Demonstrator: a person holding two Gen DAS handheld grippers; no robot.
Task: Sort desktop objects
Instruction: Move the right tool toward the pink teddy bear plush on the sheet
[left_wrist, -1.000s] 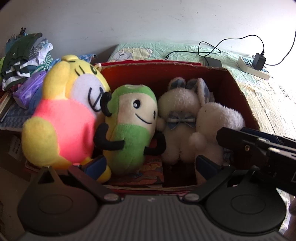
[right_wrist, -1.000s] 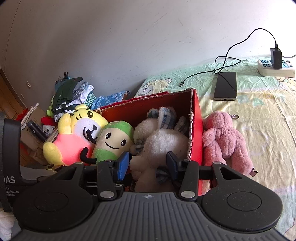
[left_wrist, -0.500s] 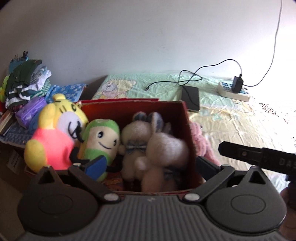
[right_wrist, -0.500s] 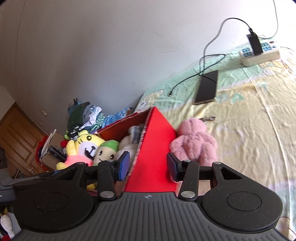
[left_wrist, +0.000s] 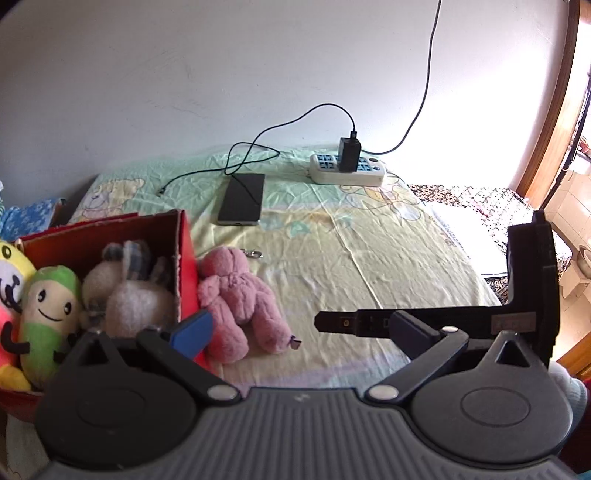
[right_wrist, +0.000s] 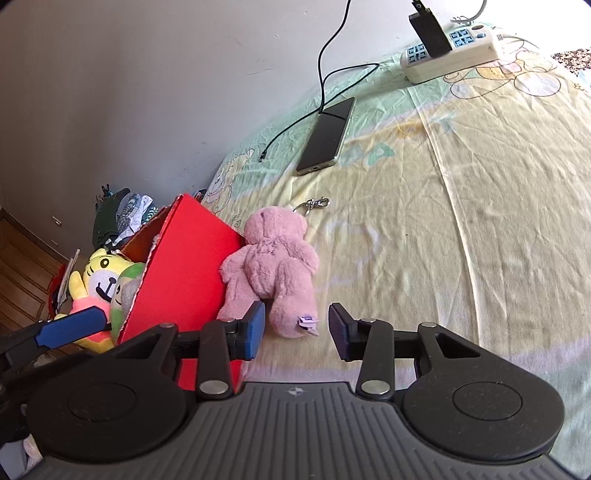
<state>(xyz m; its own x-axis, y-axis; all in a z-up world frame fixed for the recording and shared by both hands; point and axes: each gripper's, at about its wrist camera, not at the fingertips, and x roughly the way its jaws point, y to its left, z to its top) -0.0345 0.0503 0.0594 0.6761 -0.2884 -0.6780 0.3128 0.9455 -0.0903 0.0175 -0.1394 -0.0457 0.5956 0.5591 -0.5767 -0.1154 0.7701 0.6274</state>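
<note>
The left hand-held gripper (left_wrist: 301, 326) is hovering over the near edge of the bed (left_wrist: 369, 266), its 2 blue-padded fingers spread wide apart and holding nothing. The right hand-held gripper (right_wrist: 296, 328) is sitting low over the sheet with its jaws apart too, the gap between them framing the near leg of the pink plush bear (right_wrist: 275, 266). The bear is lying face down on the bed, touching the right wall of the red box (right_wrist: 184, 266), with a metal clasp at its far end. Inside the box, 4 toys are sitting in a row: a yellow plush (left_wrist: 9, 273) at the left, a green plush (left_wrist: 48, 314) beside it, then 2 pale plush rabbits (left_wrist: 129, 295) against the right wall. Farther back, a phone (left_wrist: 242, 199) is lying flat, and a power strip (left_wrist: 347, 170) is resting near the wall.
</note>
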